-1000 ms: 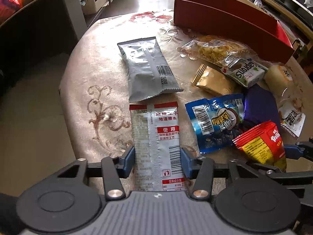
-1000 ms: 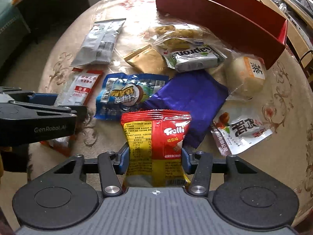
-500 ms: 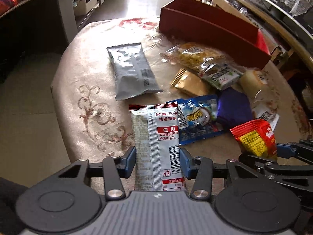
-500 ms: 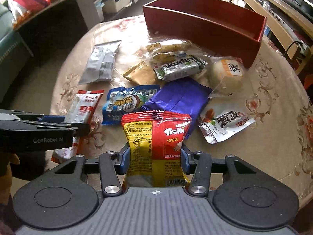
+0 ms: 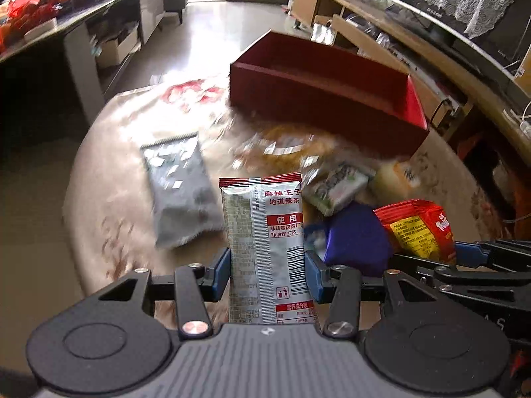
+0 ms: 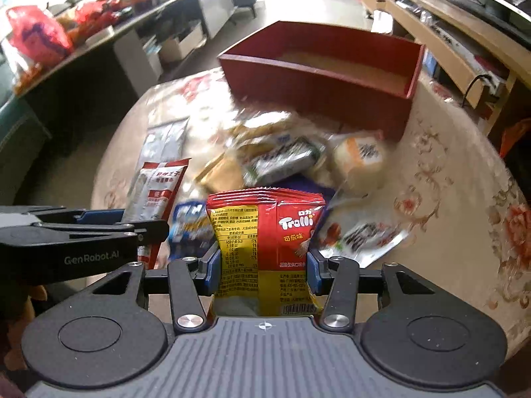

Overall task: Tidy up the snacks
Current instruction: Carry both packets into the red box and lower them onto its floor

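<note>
My left gripper [image 5: 267, 270] is shut on a silver and red spicy-strip packet [image 5: 265, 232], held above the table. My right gripper [image 6: 264, 268] is shut on a red and yellow Trolli gummy bag [image 6: 265, 232], also lifted. Each gripper shows from the side in the other's view: the right one with its Trolli bag [image 5: 418, 229] at the lower right, the left one [image 6: 99, 224] with its packet [image 6: 156, 192] at the lower left. A dark red open box [image 6: 318, 83] stands at the far side of the table, beyond the snack pile.
On the round patterned tablecloth [image 6: 448, 179] lie a grey packet [image 5: 181, 189], a green wafer pack [image 6: 282, 162], a purple pouch [image 5: 355, 238], a blue bag [image 6: 189, 229], a round bun [image 6: 361, 157] and a white nut pouch [image 6: 361, 235]. Shelves and a dark counter ring the table.
Both grippers have risen with their packets and tilted up. The red box now shows its inside and more of the room is in view.
</note>
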Available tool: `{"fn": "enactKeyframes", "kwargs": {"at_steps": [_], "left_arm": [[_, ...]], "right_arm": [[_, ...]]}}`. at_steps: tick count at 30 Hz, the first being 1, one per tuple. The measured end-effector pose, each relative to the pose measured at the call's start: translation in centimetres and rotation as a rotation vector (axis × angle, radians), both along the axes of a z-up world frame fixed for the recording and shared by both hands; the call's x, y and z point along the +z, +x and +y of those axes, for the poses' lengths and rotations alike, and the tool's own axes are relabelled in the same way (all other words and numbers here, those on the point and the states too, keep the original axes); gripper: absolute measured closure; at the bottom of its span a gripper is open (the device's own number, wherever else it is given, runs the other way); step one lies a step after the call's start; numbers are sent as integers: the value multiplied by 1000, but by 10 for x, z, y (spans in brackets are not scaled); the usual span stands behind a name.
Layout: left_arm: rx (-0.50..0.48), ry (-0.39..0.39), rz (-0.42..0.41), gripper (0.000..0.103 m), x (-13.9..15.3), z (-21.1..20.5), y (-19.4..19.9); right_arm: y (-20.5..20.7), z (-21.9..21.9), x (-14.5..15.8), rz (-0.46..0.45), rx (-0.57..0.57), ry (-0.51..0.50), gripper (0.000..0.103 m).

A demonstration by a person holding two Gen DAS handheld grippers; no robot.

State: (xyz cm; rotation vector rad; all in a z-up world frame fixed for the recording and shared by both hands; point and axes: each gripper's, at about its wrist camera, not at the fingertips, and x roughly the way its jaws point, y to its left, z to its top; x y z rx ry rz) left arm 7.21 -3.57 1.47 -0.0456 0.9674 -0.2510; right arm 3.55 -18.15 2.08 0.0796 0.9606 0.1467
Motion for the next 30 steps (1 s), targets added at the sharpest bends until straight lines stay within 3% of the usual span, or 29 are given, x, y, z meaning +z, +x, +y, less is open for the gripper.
{"fn": "enactKeyframes", "kwargs": {"at_steps": [11,20,30], "left_arm": [[-22,-50,-76,56,27,-33,77],[-38,-36,-149,56,47,-69,156],[-42,8,-189,56,33,-107,233]], "right_arm": [[66,-21,26,-76,-76,14,46],[132,-52,40,-130,-145,8,46],[200,-82,26,-154,-208,29,46]]}}
